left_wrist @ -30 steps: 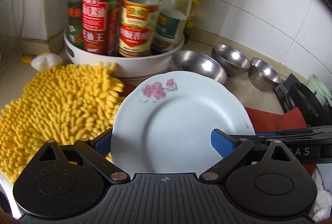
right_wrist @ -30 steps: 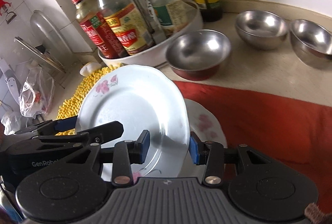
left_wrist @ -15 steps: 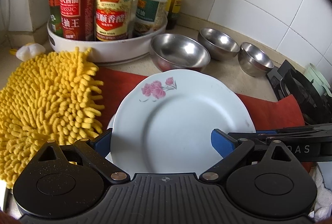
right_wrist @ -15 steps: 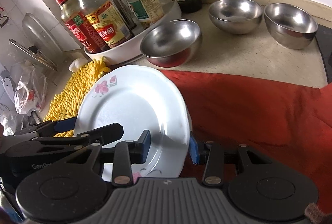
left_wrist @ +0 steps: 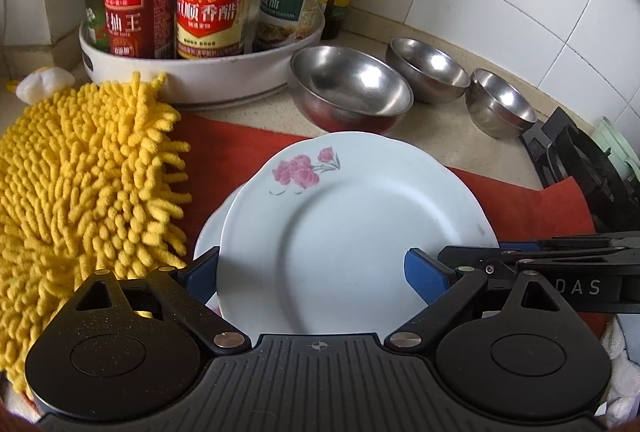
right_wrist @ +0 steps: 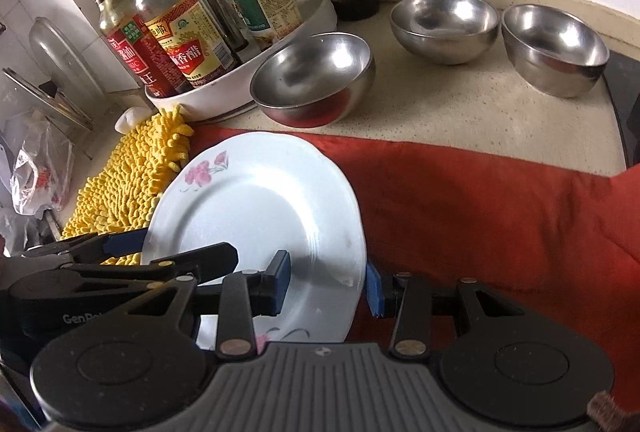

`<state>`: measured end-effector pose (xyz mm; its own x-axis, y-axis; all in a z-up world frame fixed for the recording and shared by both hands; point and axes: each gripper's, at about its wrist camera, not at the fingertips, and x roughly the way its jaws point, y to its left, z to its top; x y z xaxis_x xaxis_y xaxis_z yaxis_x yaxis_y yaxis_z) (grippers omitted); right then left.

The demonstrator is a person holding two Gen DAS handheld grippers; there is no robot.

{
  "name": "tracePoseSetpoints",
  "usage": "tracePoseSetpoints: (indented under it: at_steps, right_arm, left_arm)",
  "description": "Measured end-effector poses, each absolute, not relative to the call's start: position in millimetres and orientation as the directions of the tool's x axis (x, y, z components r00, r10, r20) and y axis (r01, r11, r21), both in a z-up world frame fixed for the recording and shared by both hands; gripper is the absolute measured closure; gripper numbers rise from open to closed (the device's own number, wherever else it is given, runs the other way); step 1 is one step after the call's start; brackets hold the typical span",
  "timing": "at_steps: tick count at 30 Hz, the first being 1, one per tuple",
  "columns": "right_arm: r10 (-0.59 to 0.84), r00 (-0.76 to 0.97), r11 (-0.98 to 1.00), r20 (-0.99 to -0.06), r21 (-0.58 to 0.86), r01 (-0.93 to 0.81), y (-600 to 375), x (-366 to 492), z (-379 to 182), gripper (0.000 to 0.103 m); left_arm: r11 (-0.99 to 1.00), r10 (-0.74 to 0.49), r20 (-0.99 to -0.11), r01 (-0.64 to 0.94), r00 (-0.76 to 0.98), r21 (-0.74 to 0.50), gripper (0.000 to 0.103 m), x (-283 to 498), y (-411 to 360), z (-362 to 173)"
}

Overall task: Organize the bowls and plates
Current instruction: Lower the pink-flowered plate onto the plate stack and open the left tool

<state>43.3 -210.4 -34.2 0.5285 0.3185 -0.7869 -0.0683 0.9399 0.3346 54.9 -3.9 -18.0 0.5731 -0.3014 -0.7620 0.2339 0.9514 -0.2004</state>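
A white plate with a pink flower (left_wrist: 352,232) (right_wrist: 256,207) hangs low over the red cloth (left_wrist: 240,159). Beneath it a second plate's rim (left_wrist: 206,232) peeks out at the left; whether they touch I cannot tell. My right gripper (right_wrist: 328,286) is shut on the plate's right rim, one pad on its face and one beyond the edge. My left gripper (left_wrist: 312,276) stands wide with its jaws closing. Its left pad is at the plate's left edge and its right finger lies over the face without squeezing. Three steel bowls (left_wrist: 352,91) (left_wrist: 428,67) (left_wrist: 500,99) stand behind.
A white tray of sauce bottles (left_wrist: 200,71) stands at the back left, with a yellow chenille mitt (left_wrist: 80,171) in front of it. A black stove grate (left_wrist: 580,159) sits at the right. A glass lid (right_wrist: 52,71) and a plastic bag (right_wrist: 36,167) are at the far left.
Both grippers carried the plate sideways and a little down. It now covers the second plate that showed beside it before. The bowls sit closer to the middle of both views.
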Motion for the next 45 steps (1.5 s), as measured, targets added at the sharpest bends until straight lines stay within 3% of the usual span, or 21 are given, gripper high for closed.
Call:
tracePoseSetpoints:
  at_steps: [6,10,16,19,36,45]
  right_arm:
    - [0.307,0.535,0.945,-0.787,0.32,-0.072,-207,51,-36,0.065]
    - [0.262,0.541,0.964,-0.799,0.246,-0.104,-197,51,-35,0.065]
    - [0.265,0.547,0.951,-0.794,0.122,-0.285,-181,30,-22,0.065]
    - [0.236,0.584,0.957,-0.777,0.082,-0.277,-187,27,-11,0.065]
    - [0.259,0.562,0.966,-0.786,0.199,-0.166,-208,48,-27,0.065]
    - [0.266,0.607,0.962,-0.749,0.245,-0.119,-226,79,-10,0.063]
  left_arm:
    - [0.95,-0.3,-0.756,0.257,0.583,-0.178,0.007,62,-2,-21]
    - [0.944,-0.316,-0.753,0.268,0.577,-0.192,0.007,67,5,-20]
    - [0.935,-0.333,-0.773,0.294,0.541,-0.197,0.01,69,24,-20]
    - [0.922,-0.351,-0.768,0.34,0.536,-0.184,0.008,66,19,-18]
    - [0.949,-0.252,-0.742,0.308,0.621,-0.065,0.006,74,26,1]
    - [0.95,-0.261,-0.712,0.306,0.652,-0.067,0.003,110,6,16]
